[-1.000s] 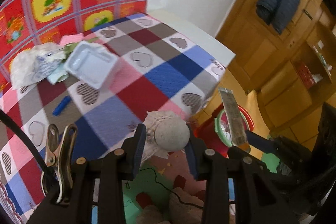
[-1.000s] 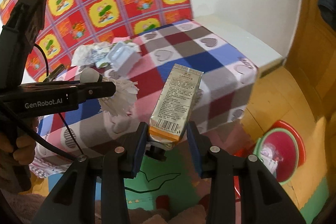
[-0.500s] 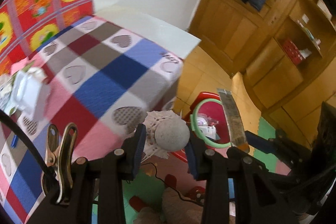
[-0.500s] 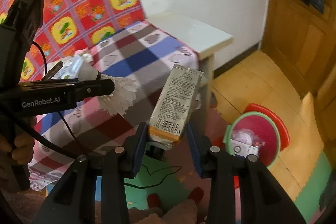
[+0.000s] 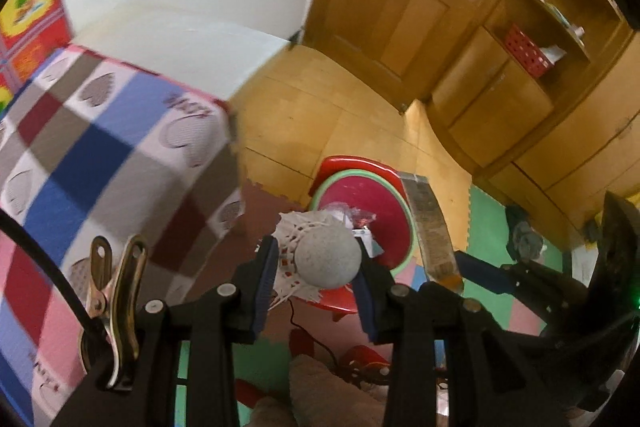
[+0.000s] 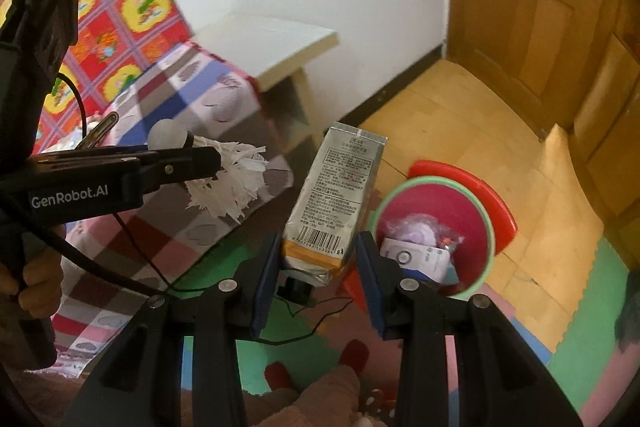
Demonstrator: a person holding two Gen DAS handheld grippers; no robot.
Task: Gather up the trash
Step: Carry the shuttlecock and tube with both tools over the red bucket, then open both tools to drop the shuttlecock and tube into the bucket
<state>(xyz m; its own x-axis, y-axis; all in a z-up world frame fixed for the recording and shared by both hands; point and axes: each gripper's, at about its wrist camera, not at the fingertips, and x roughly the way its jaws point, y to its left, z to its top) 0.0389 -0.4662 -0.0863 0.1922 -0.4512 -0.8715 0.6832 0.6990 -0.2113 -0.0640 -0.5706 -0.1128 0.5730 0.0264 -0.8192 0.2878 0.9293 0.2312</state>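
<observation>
**Both hands off the table and over the bin now**

Quick update from my end. A second ago both cams were still mostly full of the checked tablecloth (image 5: 100, 155) with the leftover trash pile on it. Now I've swung right: the pile is out of the left view, only a sliver of it shows behind the other gripper in the right view, and the cloth's corner sits off to the left in both.

The bin (image 6: 434, 239) went from a small thing at the frame edge to sitting just ahead of my fingers. It's red with a green rim, on a red base on the floor, and there's already some packaging inside.

Left gripper (image 5: 316, 263) is clamped narrow on the shuttlecock (image 5: 326, 253), cork end toward the camera, feathers pointing out over the bin's rim (image 5: 408, 211). Same grip as before.

Right gripper (image 6: 316, 263) is pinching the silver pouch (image 6: 340, 195) at its orange bottom end, and the pouch stands up tilted, top leaning right. The grip hasn't changed either. It's beside the bin's left edge in view, not over the opening yet.
</observation>
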